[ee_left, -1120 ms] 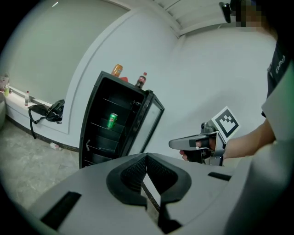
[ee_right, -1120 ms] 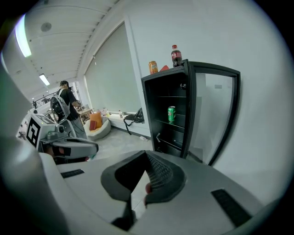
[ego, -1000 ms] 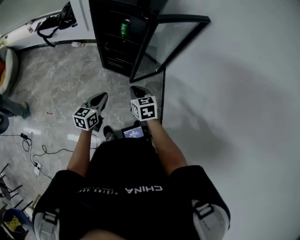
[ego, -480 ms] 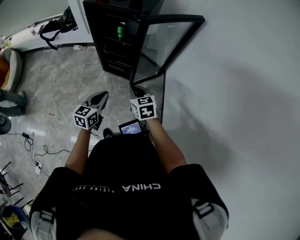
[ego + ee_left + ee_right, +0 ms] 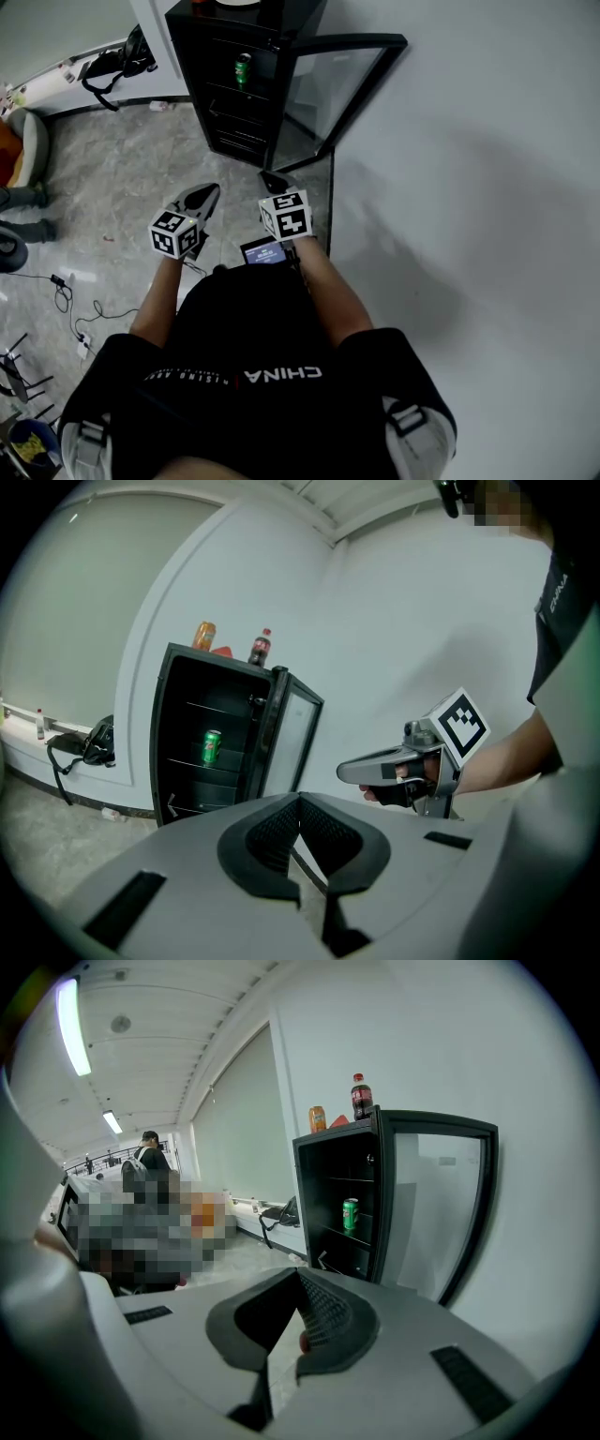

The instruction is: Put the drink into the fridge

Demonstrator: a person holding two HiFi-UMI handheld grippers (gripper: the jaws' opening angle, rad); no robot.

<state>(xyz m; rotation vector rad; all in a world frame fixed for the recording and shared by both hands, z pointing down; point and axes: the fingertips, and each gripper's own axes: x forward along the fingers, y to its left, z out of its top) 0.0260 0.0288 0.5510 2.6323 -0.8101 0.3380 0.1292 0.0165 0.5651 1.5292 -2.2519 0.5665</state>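
Seen from the head view, the person stands on the grey marble floor (image 5: 122,169) with a black fridge (image 5: 234,131) ahead at 12 o'clock, well apart from both tools. Its glass door (image 5: 328,94) stands swung open toward 1 o'clock, along the white wall (image 5: 469,141). The drink, a green can (image 5: 243,69), stands upright on a middle shelf inside the fridge, with nothing touching it. On the fridge's top, a cola bottle (image 5: 260,648) stands upright, with an orange bottle (image 5: 203,636) just beside it at its 9 o'clock in the left gripper view. The left tool (image 5: 204,195) is held in front of the person's waist at about 11 o'clock, pointing toward the fridge. Its own view shows its jaws closed tip to tip with nothing between them. The right tool (image 5: 272,178) is held at about 12 o'clock, near the foot of the open door. Its jaws are likewise closed and empty, and its own view looks toward the can on the shelf. The two tools are side by side, apart from each other. A black bag (image 5: 117,64) lies on a white ledge at 10 o'clock, and cables (image 5: 80,319) trail over the floor at 8 o'clock.
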